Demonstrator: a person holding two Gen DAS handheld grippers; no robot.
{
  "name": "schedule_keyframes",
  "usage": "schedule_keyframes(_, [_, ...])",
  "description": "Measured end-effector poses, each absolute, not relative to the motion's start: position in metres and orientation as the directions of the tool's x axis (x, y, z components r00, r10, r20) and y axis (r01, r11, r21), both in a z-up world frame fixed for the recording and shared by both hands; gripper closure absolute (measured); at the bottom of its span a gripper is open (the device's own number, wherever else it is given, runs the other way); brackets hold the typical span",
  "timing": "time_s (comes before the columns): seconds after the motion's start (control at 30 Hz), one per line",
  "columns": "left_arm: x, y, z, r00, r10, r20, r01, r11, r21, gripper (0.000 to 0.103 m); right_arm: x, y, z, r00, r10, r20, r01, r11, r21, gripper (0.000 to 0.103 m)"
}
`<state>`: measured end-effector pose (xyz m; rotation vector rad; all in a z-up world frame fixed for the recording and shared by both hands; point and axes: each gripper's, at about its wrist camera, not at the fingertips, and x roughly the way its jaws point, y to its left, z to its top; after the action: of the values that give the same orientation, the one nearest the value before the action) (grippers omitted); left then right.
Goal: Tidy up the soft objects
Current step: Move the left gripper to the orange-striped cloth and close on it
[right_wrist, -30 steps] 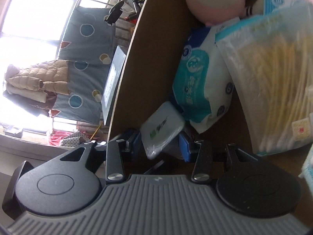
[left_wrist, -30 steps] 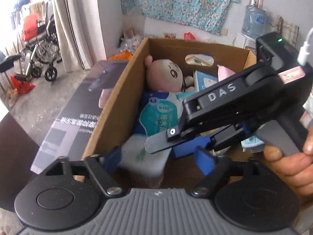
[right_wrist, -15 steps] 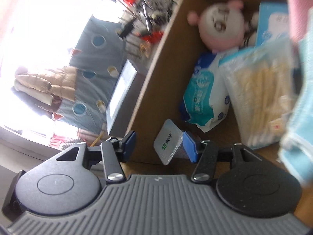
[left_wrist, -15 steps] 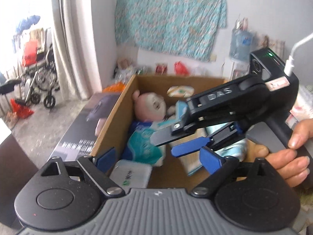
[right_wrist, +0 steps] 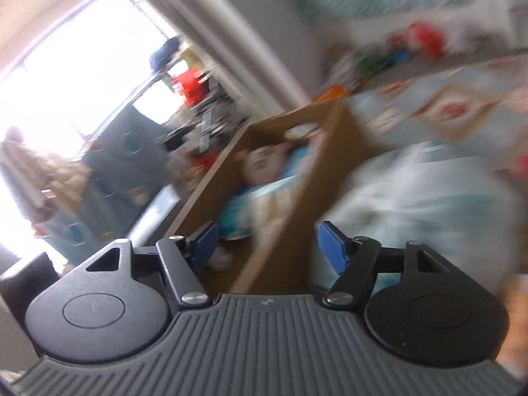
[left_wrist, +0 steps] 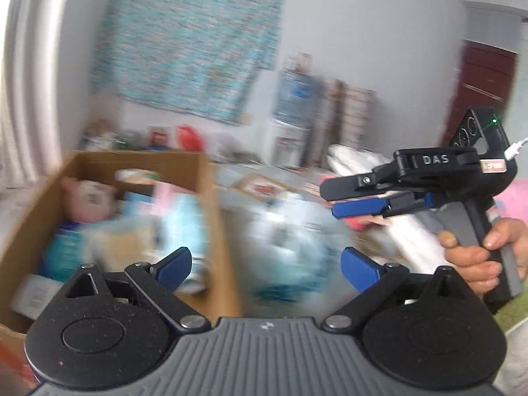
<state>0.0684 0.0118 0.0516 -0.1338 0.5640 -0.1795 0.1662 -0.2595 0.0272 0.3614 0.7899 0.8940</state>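
Observation:
Both views are motion-blurred. A brown cardboard box (left_wrist: 214, 198) stands at the left in the left wrist view and holds a pink plush doll (left_wrist: 87, 198), a blue-and-white packet and other soft packs. My left gripper (left_wrist: 264, 264) is open and empty, above the box's right wall. A blurred pale blue-white soft bundle (left_wrist: 290, 250) lies just right of the box. My right gripper (right_wrist: 267, 244) is open and empty, over the box wall (right_wrist: 297, 204); the doll (right_wrist: 260, 165) shows inside. The right gripper also shows in the left wrist view (left_wrist: 356, 198), held up at the right.
A patterned cloth (left_wrist: 188, 43) hangs on the back wall beside a water dispenser (left_wrist: 290, 125). A dark red door (left_wrist: 478, 89) is at the right. A bright window and curtain (right_wrist: 99, 76) are left of the box. Assorted clutter lies behind the box.
Both grippers pulled back up and right, out of the box. The white packet the right gripper held is released and stays in the box. Both jaws now stand wider.

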Motion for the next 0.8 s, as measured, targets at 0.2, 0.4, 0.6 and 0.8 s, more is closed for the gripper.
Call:
schedule_keyframes(0.2, [0.092,-0.072,0.021,0.719,-0.399,-0.569,0.313,0.917,-0.248,0.005,0.153,-0.356,0.002,0.552,0.649,-0.524,-0.418,0.759,0.5,0.031])
schedule_keyframes(0.4, [0.135,-0.147,-0.031,0.636,-0.428,-0.643,0.364,0.9,-0.239,0.005,0.156,-0.401,-0.041,0.602,0.554,-0.575,-0.281,0.821,0.497,0.031])
schedule_keyframes(0.6, [0.182,-0.188,-0.071,0.606,-0.369,-0.705,0.304,0.926,-0.223,0.011,0.166,-0.421,-0.057,0.615,0.527,-0.586,-0.242,0.834,0.496,0.03])
schedule_keyframes(0.8, [0.207,-0.206,-0.091,0.611,-0.272,-0.744,0.258,0.956,-0.138,0.034,0.168,-0.428,-0.061,0.606,0.543,-0.581,-0.227,0.819,0.527,0.029])
